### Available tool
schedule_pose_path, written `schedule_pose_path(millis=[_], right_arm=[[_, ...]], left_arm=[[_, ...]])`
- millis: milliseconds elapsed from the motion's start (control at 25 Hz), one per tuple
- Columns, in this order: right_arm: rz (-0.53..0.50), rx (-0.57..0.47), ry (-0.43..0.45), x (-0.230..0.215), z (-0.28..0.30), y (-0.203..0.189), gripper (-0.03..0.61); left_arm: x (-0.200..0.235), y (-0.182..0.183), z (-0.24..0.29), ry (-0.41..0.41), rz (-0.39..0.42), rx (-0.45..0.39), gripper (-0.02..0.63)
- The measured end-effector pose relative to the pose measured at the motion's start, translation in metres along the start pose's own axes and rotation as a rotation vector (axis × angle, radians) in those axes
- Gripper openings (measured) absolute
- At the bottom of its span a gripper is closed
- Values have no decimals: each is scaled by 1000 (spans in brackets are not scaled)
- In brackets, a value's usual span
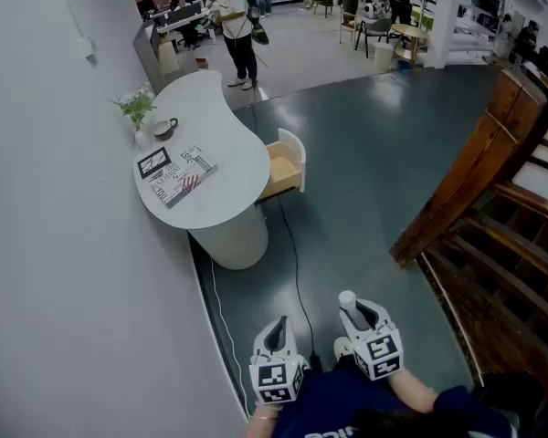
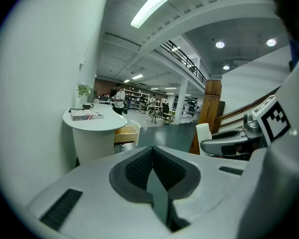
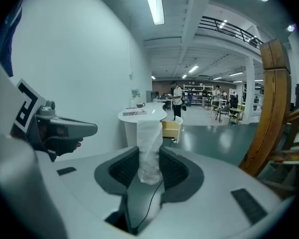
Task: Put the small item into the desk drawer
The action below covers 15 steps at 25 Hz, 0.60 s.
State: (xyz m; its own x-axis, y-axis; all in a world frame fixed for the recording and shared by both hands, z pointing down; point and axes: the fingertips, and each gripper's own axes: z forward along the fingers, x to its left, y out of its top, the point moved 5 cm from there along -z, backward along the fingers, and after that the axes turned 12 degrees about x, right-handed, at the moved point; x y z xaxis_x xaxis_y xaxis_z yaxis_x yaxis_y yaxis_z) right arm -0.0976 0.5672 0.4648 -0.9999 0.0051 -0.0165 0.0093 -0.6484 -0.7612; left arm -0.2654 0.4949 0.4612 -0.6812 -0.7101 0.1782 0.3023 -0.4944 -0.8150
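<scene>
Standing at 10 o'clock in the head view, a white desk point(image 1: 221, 126) is seen against the wall, well apart from both grippers. An open drawer point(image 1: 282, 170) is pulled out at its 3 o'clock side. The left gripper point(image 1: 276, 333) is held at 6 o'clock, jaws pressed together, nothing between. The right gripper point(image 1: 359, 315) is held just beside it, at its 3 o'clock, pinching the item. A magazine point(image 1: 183, 179) and cup point(image 1: 163, 127) are laid on the desk. The item point(image 3: 149, 146), small, white, wrapped, is gripped upright, well apart from the drawer.

Bright ceiling tubes point(image 3: 152, 4), fisheye-warped edges
</scene>
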Motion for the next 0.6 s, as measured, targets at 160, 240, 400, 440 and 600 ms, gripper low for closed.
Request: schedule_pose_path(millis=[160, 240, 400, 440, 600], right_arm=[[21, -16, -6, 9, 3, 3, 135], [21, -20, -22, 13, 3, 2, 135], [35, -23, -34, 24, 3, 0, 135], [37, -20, -34, 27, 4, 0, 135], [35, -14, -35, 29, 8, 2, 135]], left_arm=[[8, -1, -2, -15, 7, -10, 5], [12, -1, -5, -24, 13, -16, 5], [26, -6, -8, -24, -7, -16, 5], [29, -7, -9, -24, -19, -16, 5], [38, -6, -6, -25, -39, -23, 5]])
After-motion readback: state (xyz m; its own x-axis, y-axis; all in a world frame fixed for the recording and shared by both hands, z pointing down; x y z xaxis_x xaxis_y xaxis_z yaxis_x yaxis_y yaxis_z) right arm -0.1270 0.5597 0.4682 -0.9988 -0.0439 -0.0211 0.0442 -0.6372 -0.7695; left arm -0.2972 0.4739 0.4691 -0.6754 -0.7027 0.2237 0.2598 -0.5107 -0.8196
